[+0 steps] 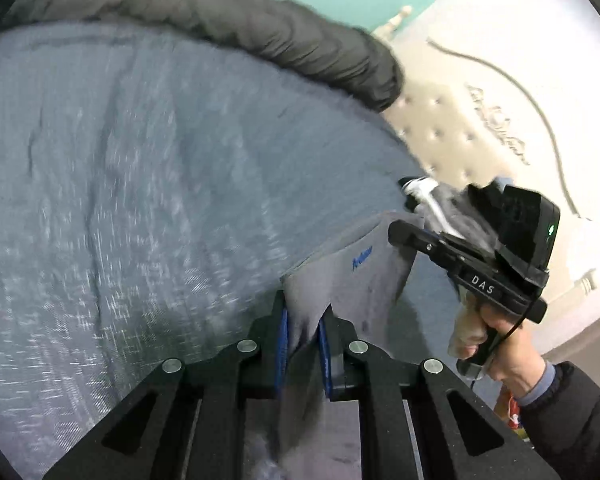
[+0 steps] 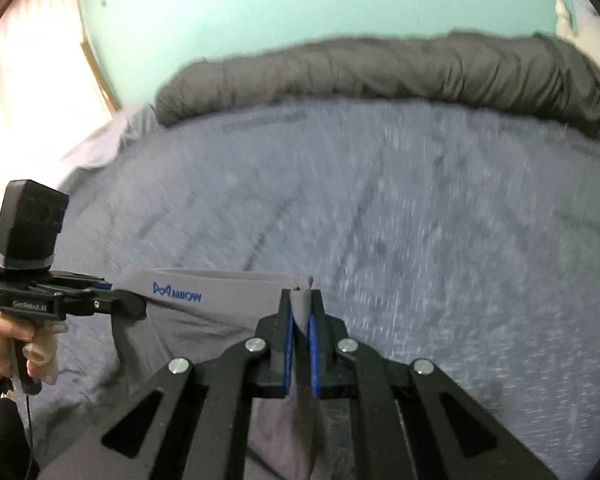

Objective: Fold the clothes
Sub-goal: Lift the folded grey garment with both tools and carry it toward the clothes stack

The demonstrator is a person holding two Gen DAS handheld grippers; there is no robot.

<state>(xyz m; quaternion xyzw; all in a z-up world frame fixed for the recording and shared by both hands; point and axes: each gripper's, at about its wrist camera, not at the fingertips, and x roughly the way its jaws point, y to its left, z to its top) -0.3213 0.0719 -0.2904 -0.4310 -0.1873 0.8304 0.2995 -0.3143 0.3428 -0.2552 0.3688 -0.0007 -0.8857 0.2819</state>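
Underwear [image 2: 204,312], grey with a blue logo on its waistband, hangs stretched over the blue-grey bedsheet [image 2: 420,208]. Left gripper [image 1: 304,340] and right gripper [image 2: 300,332] each pinch a waistband end. Dark blanket [image 2: 380,68] lies at twelve o'clock.

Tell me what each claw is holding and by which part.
Both hold the same grey garment by its logo-printed band: the left claw is shut on one end, the right claw on the other, the band stretched between them above the bed.
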